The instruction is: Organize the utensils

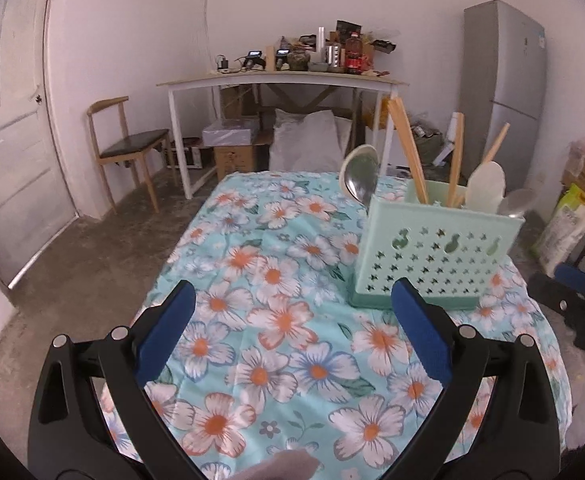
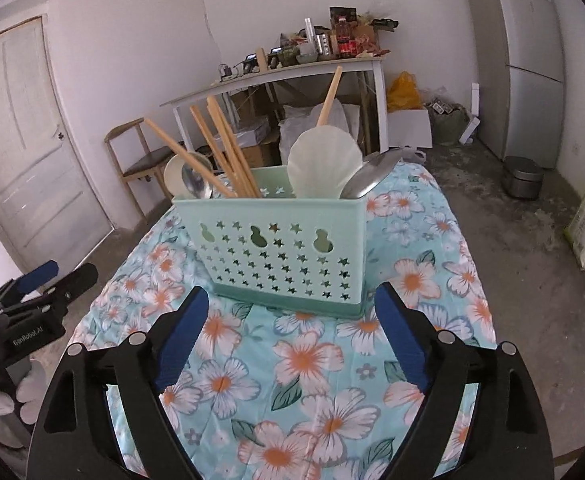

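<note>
well behind the worktop (image 2: 412,216), against the far wall, stands a white side table (image 1: 276,80) crowded with bottles and boxes, with a wooden chair (image 1: 132,148) to its left, a door (image 1: 8,160) further left, and a grey fridge (image 2: 520,60) off to the right. cardboard boxes and white sacks sit under the side table.

on the flowered cloth (image 1: 284,320) that covers the worktop stands the mint green utensil holder (image 2: 280,248), upright, its long side turned towards the right claw (image 2: 292,312), its star-punched wall facing the camera. out of it stick wooden chopsticks (image 2: 228,148), their long axes leaning up and to the left; a white shell-shaped scoop (image 2: 324,164) with a wooden handle pointing up and slightly right; a metal spoon (image 2: 196,184) at the left end, bowl up; and a metal ladle bowl (image 2: 368,180) at the right end.

the right claw hangs just in front of the holder, its blue pads (image 2: 180,340) spread wide with only cloth between them; nothing blocks the way to the holder. the left claw (image 1: 292,312) is also spread wide and empty over the cloth, the holder just beyond its right pad and off to the right. each claw shows at the edge of the other's view.
</note>
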Demonstrator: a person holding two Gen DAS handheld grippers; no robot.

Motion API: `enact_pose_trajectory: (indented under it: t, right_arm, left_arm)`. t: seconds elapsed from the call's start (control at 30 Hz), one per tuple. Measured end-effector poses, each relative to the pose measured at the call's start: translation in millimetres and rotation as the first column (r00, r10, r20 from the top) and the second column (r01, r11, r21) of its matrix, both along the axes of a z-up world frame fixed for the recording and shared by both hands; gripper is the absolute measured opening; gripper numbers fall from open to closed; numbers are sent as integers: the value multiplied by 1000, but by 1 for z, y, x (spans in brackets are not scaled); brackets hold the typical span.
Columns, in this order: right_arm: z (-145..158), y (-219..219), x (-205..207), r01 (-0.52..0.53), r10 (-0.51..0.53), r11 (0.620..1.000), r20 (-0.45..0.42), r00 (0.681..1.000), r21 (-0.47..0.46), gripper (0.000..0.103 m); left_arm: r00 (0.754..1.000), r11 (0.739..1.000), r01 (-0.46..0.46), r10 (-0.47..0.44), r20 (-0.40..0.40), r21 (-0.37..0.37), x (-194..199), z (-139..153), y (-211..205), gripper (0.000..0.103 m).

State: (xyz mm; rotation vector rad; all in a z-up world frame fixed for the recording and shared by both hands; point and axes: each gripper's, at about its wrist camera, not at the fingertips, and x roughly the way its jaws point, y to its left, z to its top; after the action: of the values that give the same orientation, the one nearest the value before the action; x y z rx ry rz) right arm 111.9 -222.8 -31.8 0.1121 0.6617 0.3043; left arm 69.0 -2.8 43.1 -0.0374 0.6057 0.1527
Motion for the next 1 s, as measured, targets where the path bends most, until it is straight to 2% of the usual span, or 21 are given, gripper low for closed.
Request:
enact_pose_trajectory:
  t: [0.2, 0.43, 1.0]
  right_arm:
    - [-9, -5, 4, 51, -53, 998, -50, 997, -42, 83]
    - [-12, 1, 5, 55, -59, 996, -62, 996, -68, 83]
    - [-10, 11, 4, 64, -69, 994, -57, 996, -86, 83]
  left_arm:
    - [994, 997, -80, 81, -67, 20, 19, 2, -2, 95]
    - [985, 994, -113, 113, -127, 6, 26, -10, 0, 95]
    - [985, 993, -120, 121, -127, 18, 24, -11, 3, 95]
